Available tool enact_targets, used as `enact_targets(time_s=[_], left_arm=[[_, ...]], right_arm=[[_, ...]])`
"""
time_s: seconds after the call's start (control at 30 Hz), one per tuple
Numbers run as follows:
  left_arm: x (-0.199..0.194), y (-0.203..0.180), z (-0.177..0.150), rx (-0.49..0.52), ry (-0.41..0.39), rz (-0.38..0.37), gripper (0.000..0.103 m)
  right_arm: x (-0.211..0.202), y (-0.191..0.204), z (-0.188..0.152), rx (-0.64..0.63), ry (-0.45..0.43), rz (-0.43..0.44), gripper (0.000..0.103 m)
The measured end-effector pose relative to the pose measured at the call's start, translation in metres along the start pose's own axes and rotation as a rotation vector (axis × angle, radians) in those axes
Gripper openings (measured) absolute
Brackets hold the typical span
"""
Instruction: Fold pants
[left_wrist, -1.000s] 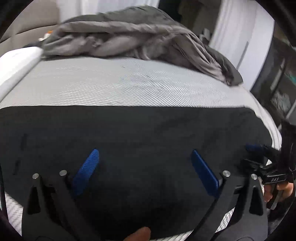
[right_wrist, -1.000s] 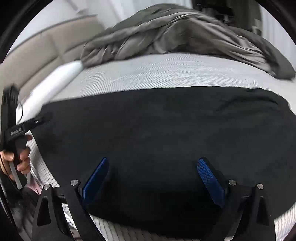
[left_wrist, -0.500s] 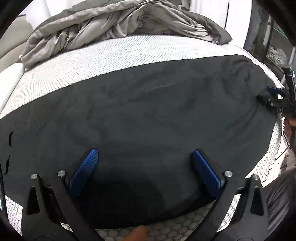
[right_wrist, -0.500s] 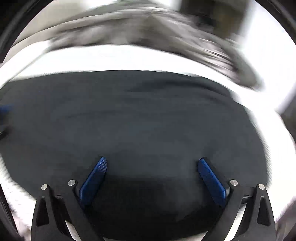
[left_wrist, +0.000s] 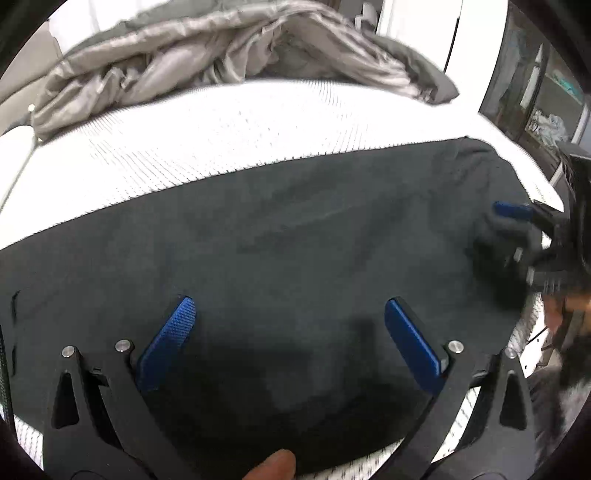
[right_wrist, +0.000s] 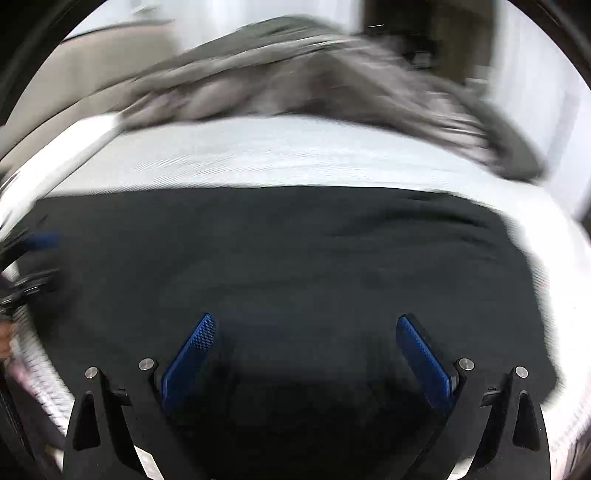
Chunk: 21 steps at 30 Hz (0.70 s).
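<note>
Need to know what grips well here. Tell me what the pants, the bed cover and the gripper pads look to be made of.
Pants: black, matte, soft fabric, probably cotton knit; no sheen, faint creases.
Bed cover: white textile with a fine woven or quilted pattern.
Left gripper pads: blue with knurled dots, likely rubber or plastic.

Both wrist views face the pants closely.
</note>
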<state>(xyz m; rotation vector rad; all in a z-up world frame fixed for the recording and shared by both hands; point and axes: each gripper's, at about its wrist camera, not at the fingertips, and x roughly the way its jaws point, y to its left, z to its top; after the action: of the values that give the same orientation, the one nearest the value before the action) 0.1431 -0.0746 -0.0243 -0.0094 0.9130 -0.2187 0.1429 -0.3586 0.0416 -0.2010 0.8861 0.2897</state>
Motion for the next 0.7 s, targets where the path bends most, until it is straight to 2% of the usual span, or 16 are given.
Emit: enact_targets(time_s=[0.07,0.13,0.2,0.27,0.33,0.4,0.43,0.47,0.57,0.63,0.7], left_arm=[[0.017,0.000,0.002,0.023,0.064,0.038,0.102],[0.026,0.007,0.002,0.035,0.094,0.073,0.102],[0.021,0.019,-0.001,0.024,0.091,0.056,0.102],[0.014,0.033,-0.005,0.023,0.082,0.071,0.102],[0.009,0.051,-0.011,0.004,0.081,0.139,0.102],[0.007,0.072,-0.016,-0.056,0.079,0.139,0.102],[0.007,0.078,-0.017,-0.071,0.078,0.137,0.102],[0.007,0.081,-0.017,-0.073,0.078,0.141,0.102],[0.006,0.080,-0.015,-0.075,0.081,0.167,0.102],[-0.001,0.078,-0.010,-0.087,0.079,0.142,0.102],[-0.015,0.072,-0.004,-0.103,0.024,0.116,0.102]], right_arm=[[0.024,0.029,0.007,-0.062,0.067,0.055,0.099],[0.033,0.045,0.006,-0.145,0.095,0.024,0.099],[0.033,0.034,0.008,-0.165,0.087,0.002,0.099],[0.032,0.004,0.006,-0.094,0.079,-0.114,0.100],[0.028,-0.057,-0.003,0.034,0.081,-0.365,0.100],[0.025,-0.099,-0.013,0.148,0.083,-0.478,0.101],[0.021,-0.114,-0.019,0.214,0.084,-0.464,0.101],[0.019,-0.125,-0.024,0.275,0.078,-0.402,0.101],[0.015,-0.120,-0.018,0.232,0.071,-0.420,0.102],[0.006,-0.116,-0.015,0.212,0.058,-0.439,0.101],[-0.014,-0.110,-0.014,0.217,-0.009,-0.412,0.101]])
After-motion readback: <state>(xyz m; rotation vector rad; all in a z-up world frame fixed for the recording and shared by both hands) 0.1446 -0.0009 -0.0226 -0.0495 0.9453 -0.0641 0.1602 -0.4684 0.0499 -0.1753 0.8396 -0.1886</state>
